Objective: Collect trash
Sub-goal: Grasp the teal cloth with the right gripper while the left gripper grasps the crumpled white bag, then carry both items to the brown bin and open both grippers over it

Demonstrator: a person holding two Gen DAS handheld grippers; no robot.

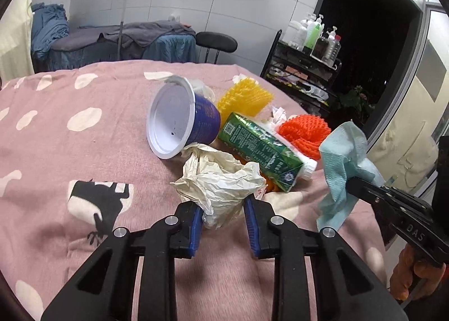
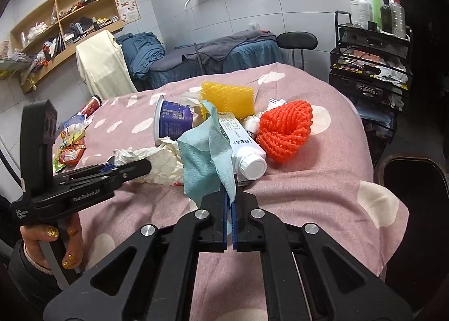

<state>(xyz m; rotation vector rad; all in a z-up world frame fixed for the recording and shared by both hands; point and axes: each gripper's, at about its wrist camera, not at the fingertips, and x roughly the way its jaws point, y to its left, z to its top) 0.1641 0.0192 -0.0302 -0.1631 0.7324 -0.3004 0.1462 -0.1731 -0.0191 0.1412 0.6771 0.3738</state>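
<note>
right hand-held gripper (image 2: 230, 203) clamping blue tissue (image 2: 202, 158)

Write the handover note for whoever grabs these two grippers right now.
Right gripper: shut on the blue tissue, lifted off the bed.
Left gripper: open, its fingers on either side of the crumpled white paper, not yet closed.
Still in the pile on the pink bedspread: purple cup on its side, green carton, yellow mesh, orange mesh. Snack wrappers lie farther off, at the bed's far edge.
No bin in view.
Left: close on the paper, then collect the rest.
</note>
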